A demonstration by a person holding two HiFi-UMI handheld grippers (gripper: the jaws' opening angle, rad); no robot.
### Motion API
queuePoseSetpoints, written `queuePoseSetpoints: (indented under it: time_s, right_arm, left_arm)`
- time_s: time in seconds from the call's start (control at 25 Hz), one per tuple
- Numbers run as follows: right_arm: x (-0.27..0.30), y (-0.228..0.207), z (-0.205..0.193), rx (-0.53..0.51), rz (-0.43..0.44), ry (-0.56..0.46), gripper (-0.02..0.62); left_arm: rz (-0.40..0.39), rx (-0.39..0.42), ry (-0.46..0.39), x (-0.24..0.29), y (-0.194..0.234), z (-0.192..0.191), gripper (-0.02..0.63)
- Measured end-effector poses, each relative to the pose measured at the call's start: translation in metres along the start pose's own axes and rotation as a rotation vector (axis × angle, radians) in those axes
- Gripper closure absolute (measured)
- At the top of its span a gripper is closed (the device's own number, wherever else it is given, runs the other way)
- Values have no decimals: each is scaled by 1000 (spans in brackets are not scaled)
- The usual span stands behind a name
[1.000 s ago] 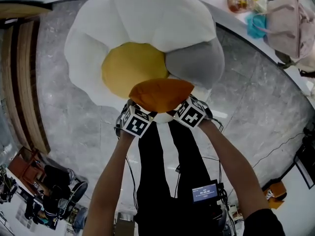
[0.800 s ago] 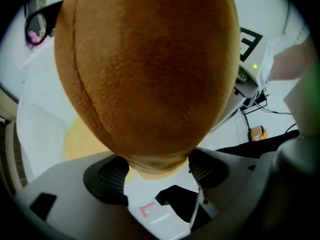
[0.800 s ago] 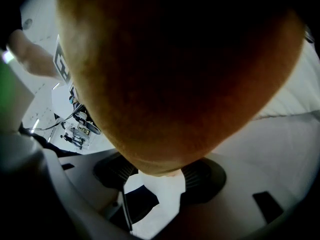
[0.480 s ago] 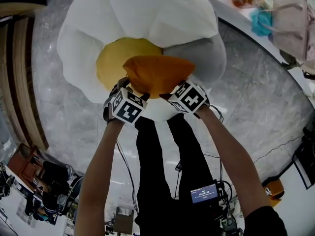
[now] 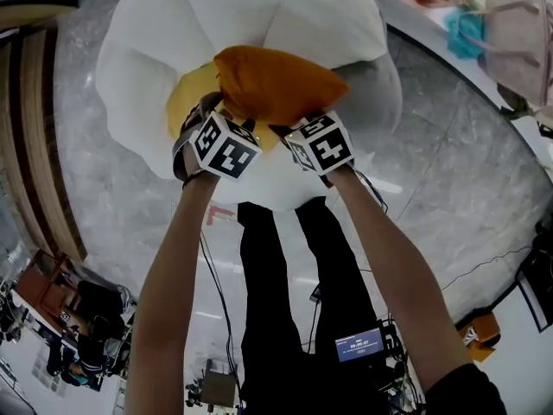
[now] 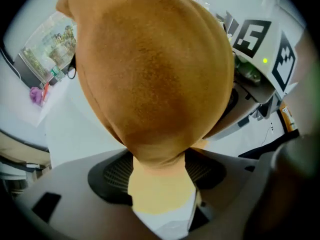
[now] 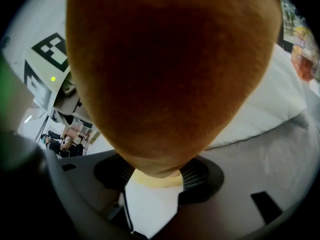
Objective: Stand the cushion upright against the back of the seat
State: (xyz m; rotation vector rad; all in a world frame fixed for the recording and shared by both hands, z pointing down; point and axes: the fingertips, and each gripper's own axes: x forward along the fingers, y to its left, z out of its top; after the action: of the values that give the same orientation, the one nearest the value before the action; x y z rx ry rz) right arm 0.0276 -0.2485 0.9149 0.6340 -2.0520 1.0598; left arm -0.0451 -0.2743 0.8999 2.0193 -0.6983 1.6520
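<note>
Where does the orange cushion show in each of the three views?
Head view: orange cushion, upper middle, over the white seat.
Left gripper view: fills the upper middle.
Right gripper view: fills the top and middle.
Shared landmark: yellow seat pad, bordering the cushion's lower edge.

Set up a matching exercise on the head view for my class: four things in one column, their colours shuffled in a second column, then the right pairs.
Things:
1. cushion
2. seat pad
3. seat back
4. side bolster

Colours:
a. grey
b. orange
c. white
d. yellow

Pairs: 1-b; 2-d; 3-c; 4-a
</note>
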Motion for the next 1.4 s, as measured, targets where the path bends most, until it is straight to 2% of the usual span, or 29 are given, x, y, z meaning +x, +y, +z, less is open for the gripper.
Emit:
queuePoseSetpoints:
  time_s: [0.12, 0.2, 0.24, 0.32, 0.56, 0.72, 0.92, 1.12, 1.24, 1.32, 1.4]
  right_arm:
    - [5, -11, 8, 107, -6, -58, 319]
    - [9, -21, 14, 216, -7, -100, 321]
    - [11, -26, 18, 264, -3, -120, 322]
    - [15, -33, 24, 307, 8, -146, 322]
    - [10, -50, 41, 340, -7, -228, 331]
    - [11, -52, 37, 333, -17, -257, 333]
    - [16, -55, 29, 370, -14, -210, 280]
    - [10, -53, 22, 302, -46, -151, 252]
    - [4, -54, 11, 308, -59, -130, 238]
    - [-2, -51, 1, 316, -64, -116, 235]
    - [-9, -44, -10, 308, -71, -95, 235]
  left_arm:
    - [34, 16, -29, 1, 7, 10, 309]
    - [71, 3, -58, 1, 14, 15, 501]
    - [84, -4, -66, 2, 16, 17, 511]
    - [79, -24, -70, 4, 18, 17, 511]
    - [62, -62, -82, 1, 13, 1, 511]
    - [55, -75, -83, -3, 8, -8, 511]
    - [33, -90, -116, -11, 1, -16, 511]
    - [19, -107, -109, -14, -12, -34, 511]
    - [16, -115, -103, -17, -20, -46, 511]
    - [11, -139, -108, -22, -26, -54, 511]
    - [-15, -213, -130, -29, -35, -63, 511]
